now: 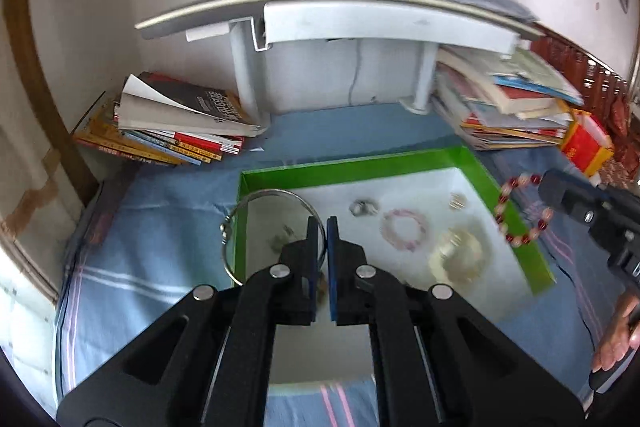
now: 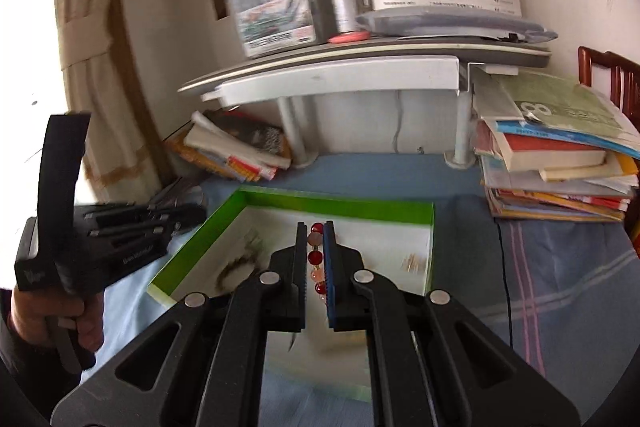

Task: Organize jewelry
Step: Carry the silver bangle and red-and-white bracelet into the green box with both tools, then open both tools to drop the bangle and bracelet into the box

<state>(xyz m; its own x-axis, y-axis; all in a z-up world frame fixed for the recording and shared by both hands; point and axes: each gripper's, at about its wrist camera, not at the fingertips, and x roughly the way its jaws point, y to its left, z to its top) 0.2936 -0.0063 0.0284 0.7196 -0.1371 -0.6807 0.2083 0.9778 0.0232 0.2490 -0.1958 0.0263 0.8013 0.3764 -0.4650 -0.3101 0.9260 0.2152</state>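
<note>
Blue striped cloth [image 1: 132,227] covers the desk, book stacks at back. Green box [image 1: 360,167] with white floor sits centre, holding a pink bead bracelet [image 1: 403,229], pale bangle [image 1: 460,253] and small rings. Left gripper [image 1: 324,227] clamped on thin silver bangle [image 1: 248,219], hanging over the box's left wall. Right gripper [image 2: 316,239] pinches red-and-pink bead bracelet [image 2: 316,257] above the box.
</note>
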